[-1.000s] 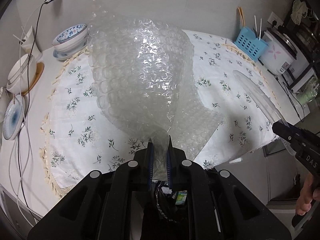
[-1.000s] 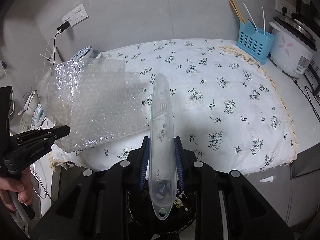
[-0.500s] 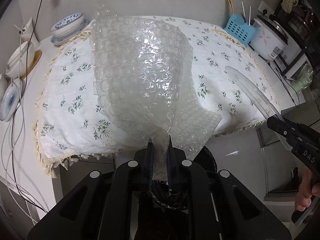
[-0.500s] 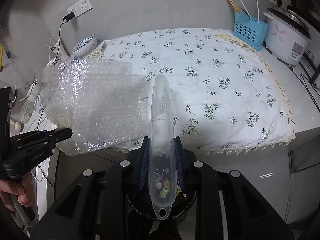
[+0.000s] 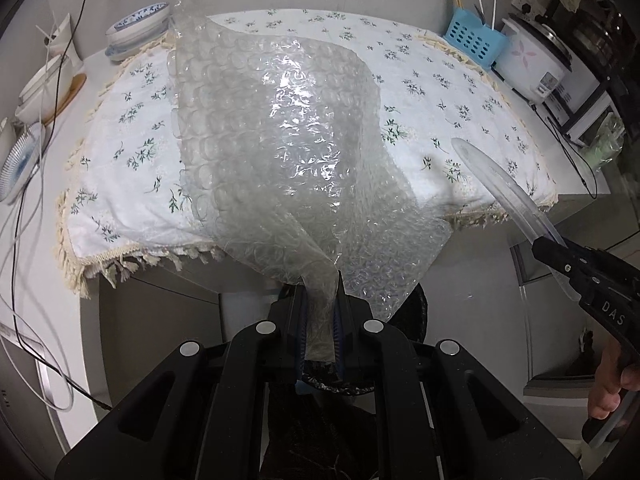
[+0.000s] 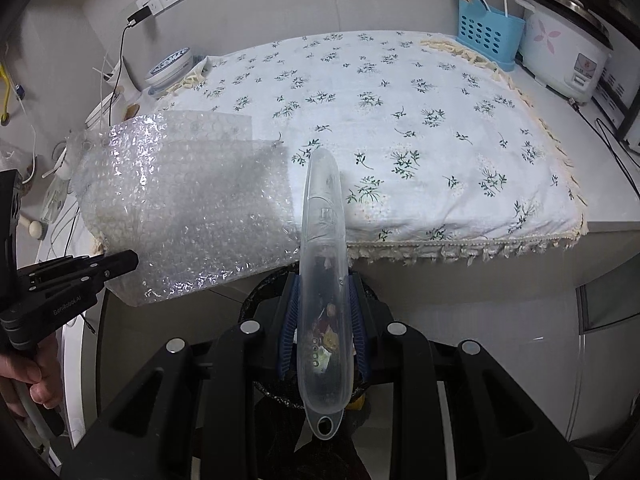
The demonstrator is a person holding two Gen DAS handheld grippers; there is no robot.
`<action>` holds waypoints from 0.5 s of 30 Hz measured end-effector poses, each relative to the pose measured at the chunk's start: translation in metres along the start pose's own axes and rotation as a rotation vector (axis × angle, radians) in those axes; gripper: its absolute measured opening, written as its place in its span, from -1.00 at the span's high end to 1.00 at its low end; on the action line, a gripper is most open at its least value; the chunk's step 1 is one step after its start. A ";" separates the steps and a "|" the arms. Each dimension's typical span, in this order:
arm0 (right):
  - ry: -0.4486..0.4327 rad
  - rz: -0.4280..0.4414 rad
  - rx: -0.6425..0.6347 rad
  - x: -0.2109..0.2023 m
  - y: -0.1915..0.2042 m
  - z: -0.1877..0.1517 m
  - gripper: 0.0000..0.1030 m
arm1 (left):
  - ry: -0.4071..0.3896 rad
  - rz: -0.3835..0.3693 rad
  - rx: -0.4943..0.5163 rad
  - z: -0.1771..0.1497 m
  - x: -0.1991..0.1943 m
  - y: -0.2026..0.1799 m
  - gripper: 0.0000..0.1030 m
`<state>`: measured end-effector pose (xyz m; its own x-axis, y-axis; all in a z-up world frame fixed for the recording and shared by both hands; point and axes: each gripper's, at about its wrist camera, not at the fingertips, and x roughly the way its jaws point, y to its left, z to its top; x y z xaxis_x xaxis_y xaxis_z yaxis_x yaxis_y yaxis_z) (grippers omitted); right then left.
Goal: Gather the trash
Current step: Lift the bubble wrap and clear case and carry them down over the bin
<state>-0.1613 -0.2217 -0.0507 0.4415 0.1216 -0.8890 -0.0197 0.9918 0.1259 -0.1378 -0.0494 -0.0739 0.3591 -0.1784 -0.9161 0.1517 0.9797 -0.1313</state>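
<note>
Left wrist view: the left gripper is clamped on one corner of the bubble wrap, which stands up in front of the table. The bin shows dark directly below. Recommended: lower the sheet until most of it sits inside the rim, then release.

Right wrist view: the right gripper is closed around a clear plastic case, held over the same bin. Release it only once it is centred, since the long case could catch the rim.

Open floral tablecloth, blue caddy and rice cooker crowding far-right corner, bowls far-left
</note>
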 end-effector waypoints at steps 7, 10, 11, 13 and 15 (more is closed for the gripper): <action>0.030 0.007 -0.014 0.006 -0.006 -0.023 0.54 | 0.037 -0.005 -0.006 -0.031 0.011 -0.009 0.81; 0.040 0.009 -0.023 0.010 -0.007 -0.033 0.54 | 0.059 -0.004 -0.010 -0.043 0.019 -0.011 0.81; 0.043 0.010 -0.027 0.012 -0.007 -0.036 0.54 | 0.064 -0.001 -0.010 -0.046 0.021 -0.012 0.81; 0.058 0.012 -0.028 0.017 -0.009 -0.043 0.54 | 0.080 0.004 -0.011 -0.052 0.027 -0.013 0.81; 0.065 0.017 -0.029 0.021 -0.010 -0.050 0.54 | 0.098 0.007 -0.013 -0.059 0.034 -0.014 0.81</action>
<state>-0.1969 -0.2275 -0.0926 0.3813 0.1402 -0.9138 -0.0529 0.9901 0.1298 -0.1820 -0.0638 -0.1252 0.2685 -0.1624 -0.9495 0.1373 0.9821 -0.1292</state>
